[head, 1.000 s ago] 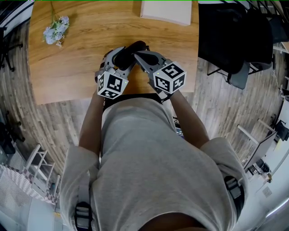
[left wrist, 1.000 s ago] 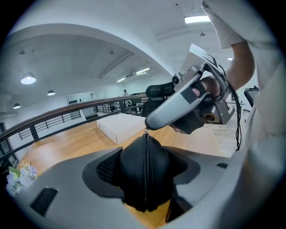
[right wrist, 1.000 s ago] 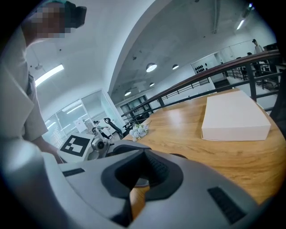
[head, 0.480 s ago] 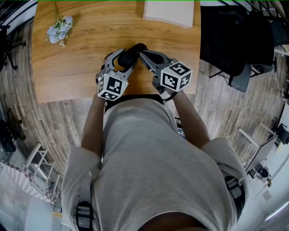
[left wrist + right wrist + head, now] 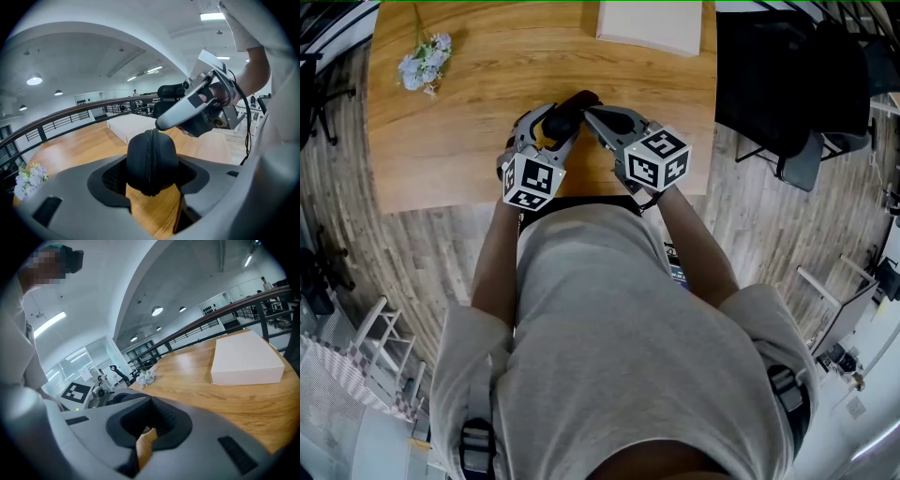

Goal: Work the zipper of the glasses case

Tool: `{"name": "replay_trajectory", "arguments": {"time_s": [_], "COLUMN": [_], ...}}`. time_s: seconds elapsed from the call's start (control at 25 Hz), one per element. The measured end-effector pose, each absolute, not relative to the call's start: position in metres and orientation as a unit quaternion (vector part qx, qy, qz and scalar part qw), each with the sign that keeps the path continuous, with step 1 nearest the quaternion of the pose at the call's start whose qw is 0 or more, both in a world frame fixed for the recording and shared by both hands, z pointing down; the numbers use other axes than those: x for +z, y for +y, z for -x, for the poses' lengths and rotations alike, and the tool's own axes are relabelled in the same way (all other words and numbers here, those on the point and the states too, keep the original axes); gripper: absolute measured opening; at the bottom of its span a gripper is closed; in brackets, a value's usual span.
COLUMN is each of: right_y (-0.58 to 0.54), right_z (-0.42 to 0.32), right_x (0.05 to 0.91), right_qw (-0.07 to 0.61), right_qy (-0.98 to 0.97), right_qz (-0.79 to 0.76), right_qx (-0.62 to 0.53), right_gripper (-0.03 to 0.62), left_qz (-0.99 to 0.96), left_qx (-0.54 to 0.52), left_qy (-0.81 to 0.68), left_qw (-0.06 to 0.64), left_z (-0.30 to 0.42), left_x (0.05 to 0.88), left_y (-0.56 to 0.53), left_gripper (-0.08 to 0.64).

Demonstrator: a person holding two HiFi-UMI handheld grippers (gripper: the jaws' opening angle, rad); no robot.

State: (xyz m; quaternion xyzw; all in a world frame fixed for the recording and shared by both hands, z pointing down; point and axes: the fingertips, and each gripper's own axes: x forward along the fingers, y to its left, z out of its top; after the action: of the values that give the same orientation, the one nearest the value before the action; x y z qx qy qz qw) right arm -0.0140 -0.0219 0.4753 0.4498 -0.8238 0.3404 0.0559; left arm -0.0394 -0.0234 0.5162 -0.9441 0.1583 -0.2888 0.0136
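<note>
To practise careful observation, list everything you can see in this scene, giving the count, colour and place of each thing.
table: one, light wood, centre
glasses case: one, black, over the near edge
box: one, white, far edge
flower sprig: one, pale blue-white, far left corner
chair: one, black, on the floor to the right
shirt: one, grey, on the person
left gripper: one, grey, clamped on the case
right gripper: one, grey, jaws together, tip at the case's zipper

Only a slight leftward shift of the glasses case (image 5: 570, 108).
</note>
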Motion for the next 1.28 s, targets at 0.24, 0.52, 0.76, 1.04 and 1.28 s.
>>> {"name": "replay_trajectory", "arguments": {"time_s": [0.24,0.52,0.76,1.04,1.28], "right_y": [-0.019,-0.015,-0.012,-0.010,-0.015], "right_z": [0.025,0.042,0.050,0.057,0.051], "right_x": [0.468,0.463,0.459,0.458,0.454], "right_qw": [0.075,0.080,0.085,0.096,0.084], "right_qy": [-0.832,-0.841,-0.847,-0.854,-0.854], "right_qz": [-0.452,-0.442,-0.434,-0.422,-0.426], "right_qx": [0.313,0.302,0.296,0.288,0.286], "right_gripper": [0.025,0.025,0.025,0.025,0.025], "left_qz": [0.939,0.936,0.935,0.936,0.939], "left_qx": [-0.301,-0.308,-0.309,-0.308,-0.298], "left_qy": [0.169,0.171,0.171,0.170,0.170], "left_qw": [0.013,0.016,0.017,0.014,0.021], "left_z": [0.040,0.043,0.044,0.044,0.046], "left_x": [0.520,0.523,0.521,0.522,0.515], "left_y": [-0.026,-0.027,-0.027,-0.026,-0.028], "left_gripper": [0.275,0.275,0.274,0.275,0.275]}}
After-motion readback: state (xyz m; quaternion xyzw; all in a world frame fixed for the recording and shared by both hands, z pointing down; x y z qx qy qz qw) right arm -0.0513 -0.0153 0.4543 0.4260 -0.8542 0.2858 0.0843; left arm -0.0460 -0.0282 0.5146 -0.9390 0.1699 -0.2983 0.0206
